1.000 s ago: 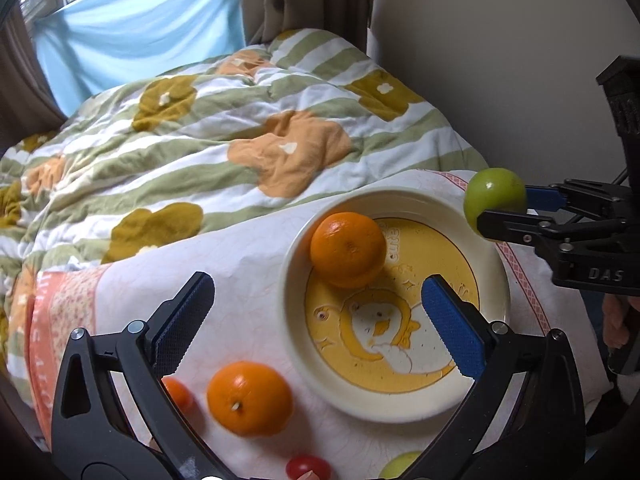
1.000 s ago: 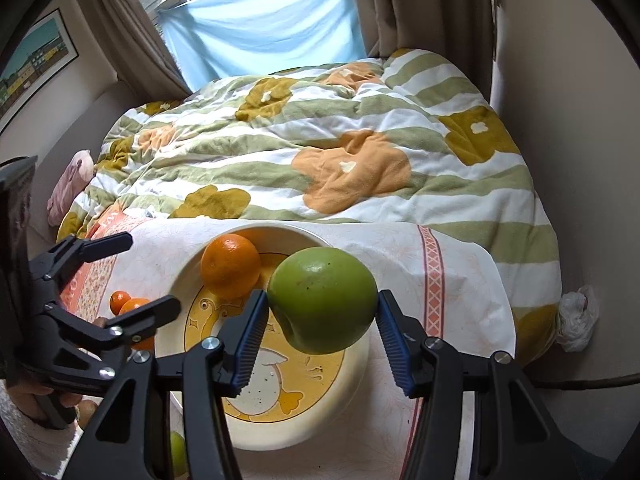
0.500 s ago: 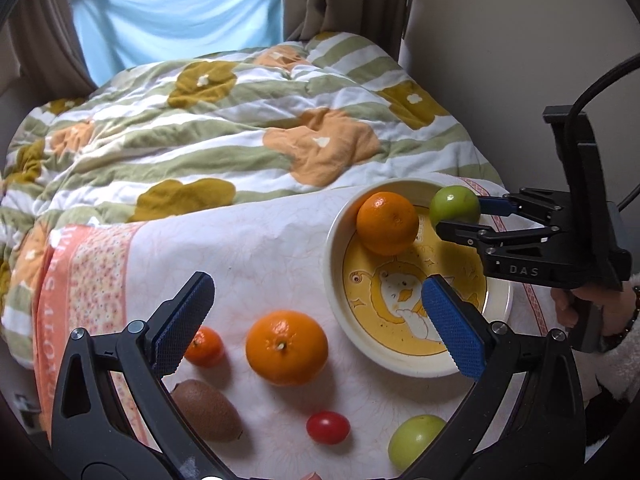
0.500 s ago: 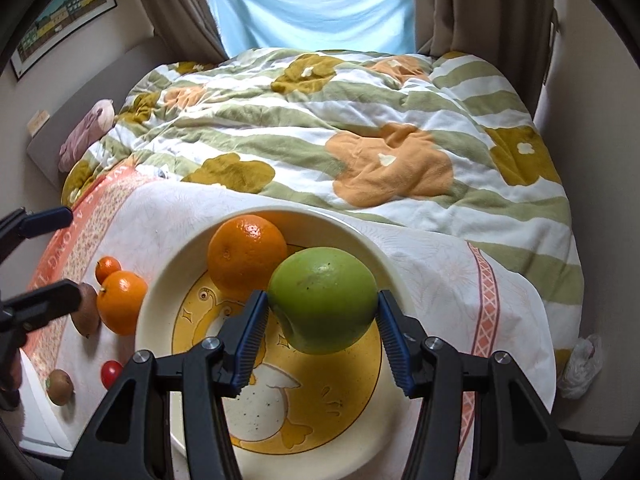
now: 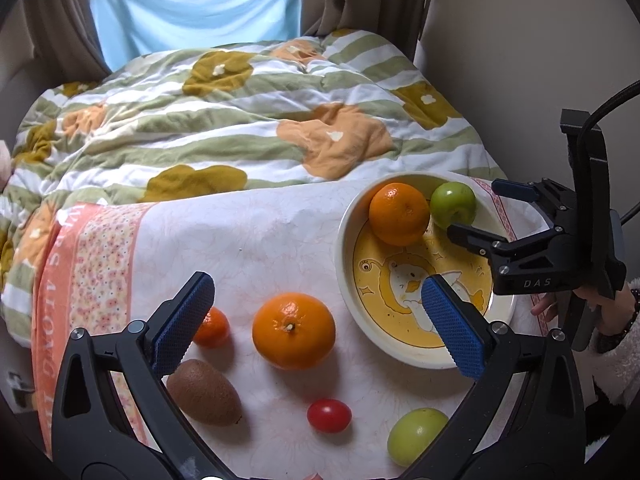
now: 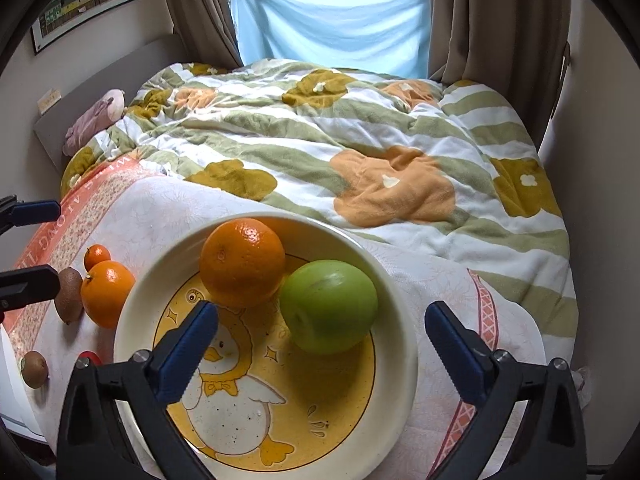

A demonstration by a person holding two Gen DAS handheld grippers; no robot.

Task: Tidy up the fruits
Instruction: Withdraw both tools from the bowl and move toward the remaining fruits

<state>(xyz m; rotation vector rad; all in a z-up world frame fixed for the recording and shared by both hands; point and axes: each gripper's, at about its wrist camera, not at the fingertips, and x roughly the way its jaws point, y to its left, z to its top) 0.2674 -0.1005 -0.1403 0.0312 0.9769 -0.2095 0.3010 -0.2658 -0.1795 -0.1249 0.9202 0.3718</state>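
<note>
The tablecloth (image 5: 248,240) is showing pink lettering, "ALONG" readable. The duck-print bowl (image 6: 400,320) is holding the green apple (image 6: 328,306) beside an orange (image 6: 242,262). The right gripper (image 6: 320,332), marked "DAS", is opening, apple untouched; the left gripper (image 5: 320,320) is hanging wide, empty.

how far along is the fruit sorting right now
Done: an orange and a green apple sit in the duck plate. In hand: nothing; the right gripper is opening with the apple free between its jaws, and the left gripper is open and empty. Left on the cloth: a big orange, small orange, kiwi, second kiwi, tomato, second green fruit.
</note>
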